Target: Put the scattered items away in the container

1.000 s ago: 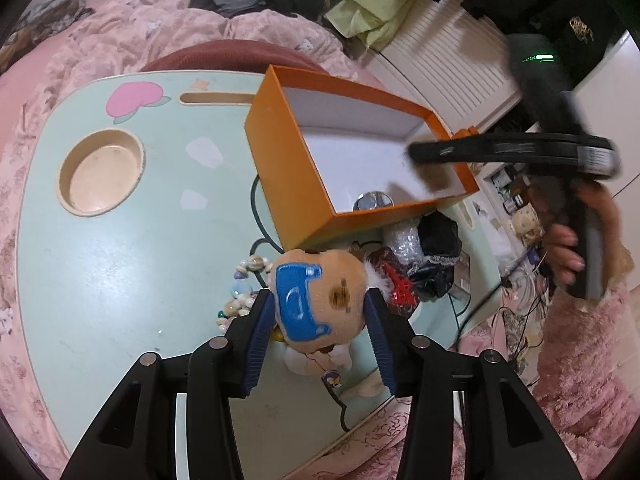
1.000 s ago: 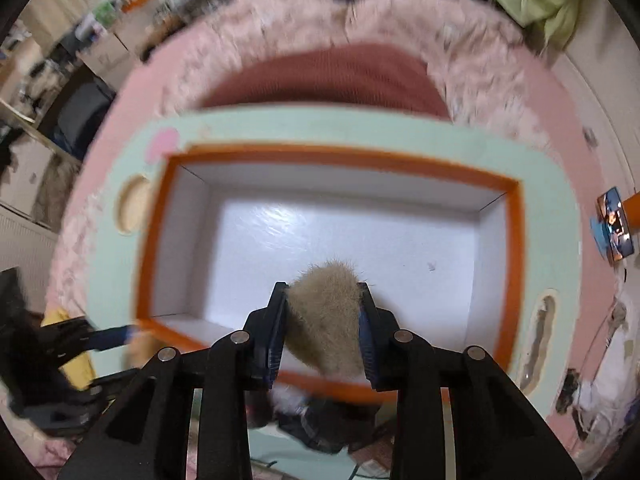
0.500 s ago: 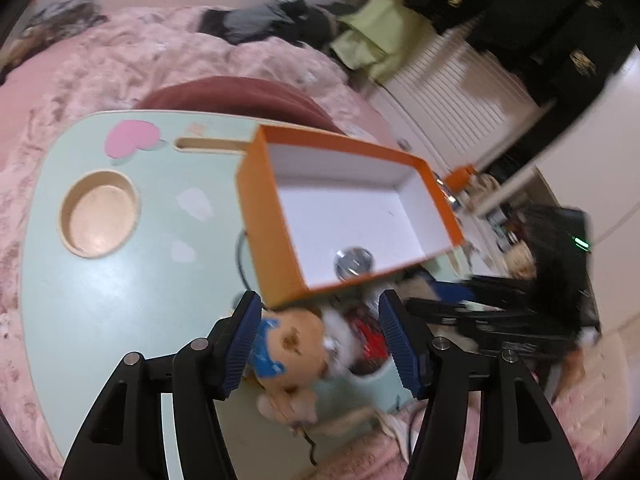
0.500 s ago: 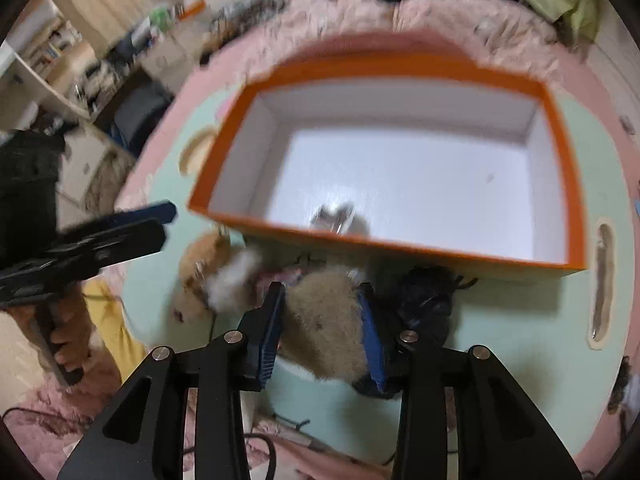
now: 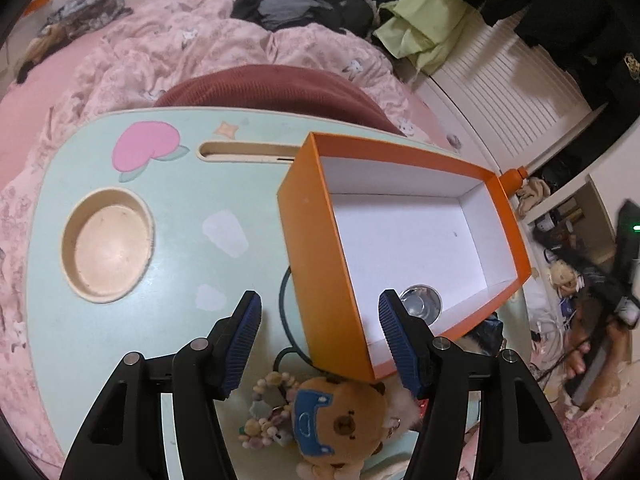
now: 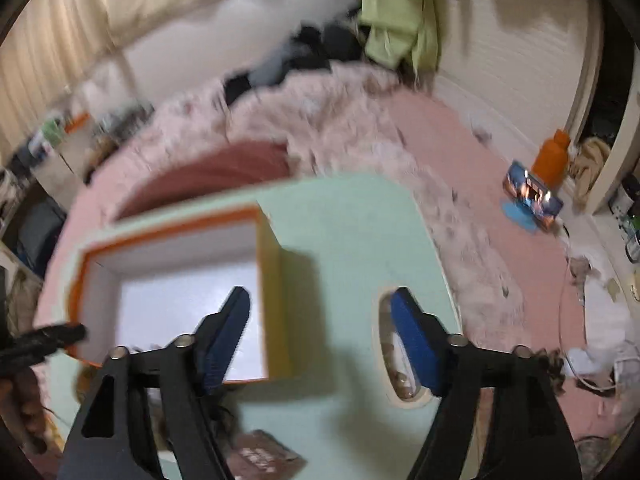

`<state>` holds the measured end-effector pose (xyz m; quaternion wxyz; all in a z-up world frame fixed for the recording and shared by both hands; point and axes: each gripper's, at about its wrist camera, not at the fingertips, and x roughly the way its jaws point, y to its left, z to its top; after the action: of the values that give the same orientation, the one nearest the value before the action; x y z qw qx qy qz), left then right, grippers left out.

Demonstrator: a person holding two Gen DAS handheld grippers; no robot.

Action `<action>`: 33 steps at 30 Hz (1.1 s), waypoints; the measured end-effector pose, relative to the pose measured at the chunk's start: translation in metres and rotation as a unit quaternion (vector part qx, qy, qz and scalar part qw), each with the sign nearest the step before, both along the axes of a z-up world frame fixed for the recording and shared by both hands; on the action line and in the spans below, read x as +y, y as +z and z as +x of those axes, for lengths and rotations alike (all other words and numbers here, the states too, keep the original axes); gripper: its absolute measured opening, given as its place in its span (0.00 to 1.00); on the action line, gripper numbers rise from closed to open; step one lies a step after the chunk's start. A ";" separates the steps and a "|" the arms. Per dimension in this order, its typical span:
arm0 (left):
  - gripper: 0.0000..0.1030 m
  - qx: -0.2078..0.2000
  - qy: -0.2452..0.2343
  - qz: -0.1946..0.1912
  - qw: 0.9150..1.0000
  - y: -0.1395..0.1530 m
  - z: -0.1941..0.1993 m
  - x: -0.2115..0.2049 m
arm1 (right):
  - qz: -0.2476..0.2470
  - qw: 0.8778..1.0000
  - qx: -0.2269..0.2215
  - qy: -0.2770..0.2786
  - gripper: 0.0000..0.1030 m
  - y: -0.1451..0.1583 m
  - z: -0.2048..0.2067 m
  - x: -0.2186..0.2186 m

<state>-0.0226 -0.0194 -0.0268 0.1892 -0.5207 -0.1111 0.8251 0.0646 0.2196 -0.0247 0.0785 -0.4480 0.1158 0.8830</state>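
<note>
A: Start at the left hand-held gripper (image 5: pixel 320 320). Its jaws stand apart with nothing pressed between the pads; through the gap you see the near corner of the box (image 5: pixel 404 240).

B: And the right hand-held gripper (image 6: pixel 320 328)?

A: Its jaws are opening, nothing between them. That view is smeared, so I trust it less. It hangs over the tabletop (image 6: pixel 352 240) beside the box's end wall.

B: Where are the things to tidy?

A: Mostly outside the box. The bear (image 5: pixel 340 424) lies on the tabletop just below the left pads, touching the beads (image 5: pixel 264 408), with a cable (image 5: pixel 286 320) looping beside and under the box's near wall. Inside the box I see only a tin (image 5: pixel 420 304), near the front corner.

B: So what could go wrong?

A: Three things, I'd judge. The left fingers straddle the box corner, so a careless descent could knock or shove it. Reaching for the bear may snag the beads or cable and drag them along. And both grippers work the same crowded edge, so they could collide.

B: The blur?

A: It suggests fast movement, which makes a misjudged grasp likelier.
</note>
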 end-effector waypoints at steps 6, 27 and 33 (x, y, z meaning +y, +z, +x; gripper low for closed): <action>0.55 -0.014 -0.009 -0.002 1.000 -0.010 -0.012 0.004 | -0.066 0.996 -0.035 0.042 0.32 -0.027 -0.012 -0.023; 0.64 0.033 0.095 0.012 0.995 0.003 -0.089 -0.055 | -0.047 0.997 0.010 0.053 0.27 -0.012 -0.101 -0.069; 0.81 0.117 0.140 -0.021 0.983 0.057 -0.034 -0.083 | 0.000 0.989 0.145 0.013 0.69 0.050 -0.031 -0.067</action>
<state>-0.0570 -0.1028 0.0304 0.0729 -0.4041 -0.1425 0.9006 0.0335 0.1523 0.0252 0.0498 -0.3164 0.1198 0.9397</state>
